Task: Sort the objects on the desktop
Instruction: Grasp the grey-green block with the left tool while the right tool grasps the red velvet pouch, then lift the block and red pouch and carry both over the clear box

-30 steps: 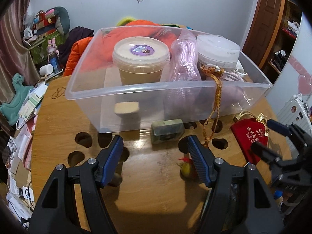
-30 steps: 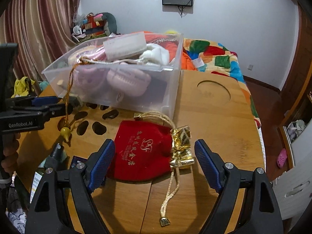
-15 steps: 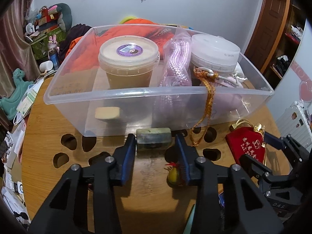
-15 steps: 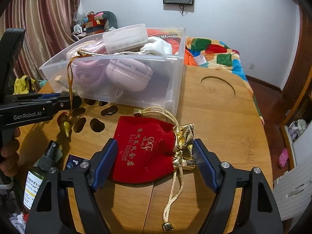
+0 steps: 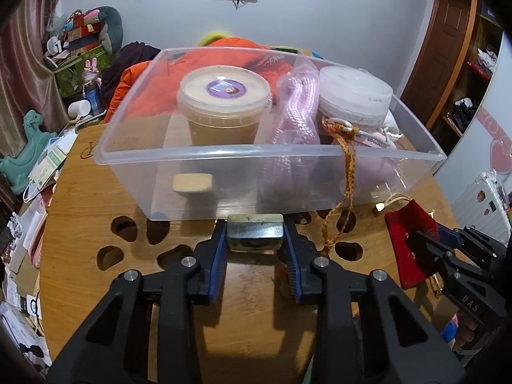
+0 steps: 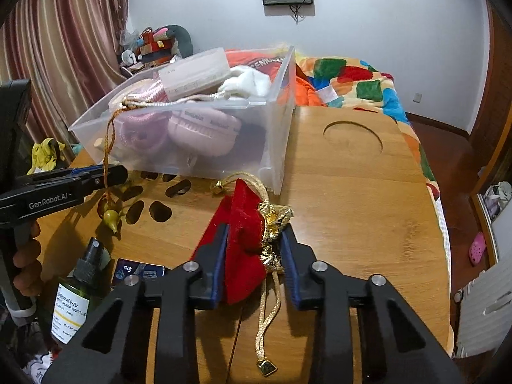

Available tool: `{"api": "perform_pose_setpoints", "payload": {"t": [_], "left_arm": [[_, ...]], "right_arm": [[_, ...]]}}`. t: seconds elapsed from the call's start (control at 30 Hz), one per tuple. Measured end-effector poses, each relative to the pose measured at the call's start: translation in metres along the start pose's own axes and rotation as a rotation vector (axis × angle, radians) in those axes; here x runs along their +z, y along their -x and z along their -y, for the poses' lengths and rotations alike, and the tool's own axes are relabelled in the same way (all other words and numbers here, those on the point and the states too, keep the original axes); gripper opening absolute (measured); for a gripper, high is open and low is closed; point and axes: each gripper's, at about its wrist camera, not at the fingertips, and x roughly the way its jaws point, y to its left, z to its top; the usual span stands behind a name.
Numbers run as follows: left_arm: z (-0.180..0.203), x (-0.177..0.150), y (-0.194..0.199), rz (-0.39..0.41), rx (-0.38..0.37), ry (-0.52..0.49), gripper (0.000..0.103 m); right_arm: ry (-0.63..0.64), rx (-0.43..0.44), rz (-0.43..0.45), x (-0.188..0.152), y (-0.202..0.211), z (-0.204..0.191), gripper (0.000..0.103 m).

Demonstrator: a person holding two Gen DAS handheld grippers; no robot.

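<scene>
Left wrist view shows the left gripper [image 5: 255,244] closing on a small greenish block [image 5: 255,231], stiff and probably slick, taken by its short ends on the table [image 5: 80,224] against the clear bin [image 5: 224,150]. The right gripper [image 6: 255,249] is closing on a soft red pouch [image 6: 244,224], bunched below its gold neck. Inside the bin: a lidded tub [image 5: 223,108], pink rope [image 5: 294,118], a white jar [image 5: 353,96].

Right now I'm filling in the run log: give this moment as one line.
left gripper: closing on green block | right gripper: closing on red pouch | clear bin: on table, partly filled
</scene>
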Motion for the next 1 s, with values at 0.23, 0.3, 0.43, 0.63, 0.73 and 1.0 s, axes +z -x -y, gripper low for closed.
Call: {"api": "perform_pose_setpoints", "payload": {"t": [0.23,0.3,0.43,0.63,0.73,1.0], "left_arm": [[-0.009,-0.003,0.011,0.026,0.023,0.014,0.033],[-0.011,-0.004,0.014,0.032,0.027,0.015,0.033],[-0.014,-0.004,0.023,0.052,0.036,0.016,0.033],[-0.018,-0.001,0.038,0.092,0.053,0.011,0.033],[-0.018,0.001,0.046,0.110,0.054,0.007,0.033],[-0.020,0.015,0.068,0.179,0.060,-0.007,0.033]], "right_arm": [[-0.001,-0.014,0.060,0.003,0.019,-0.001,0.024],[-0.003,-0.013,0.068,0.005,0.024,-0.001,0.024],[-0.010,-0.012,0.092,0.007,0.035,0.001,0.024],[0.001,-0.024,0.129,0.014,0.050,0.001,0.024],[0.012,-0.028,0.148,0.018,0.056,-0.001,0.024],[0.048,-0.036,0.195,0.034,0.071,-0.009,0.024]]}}
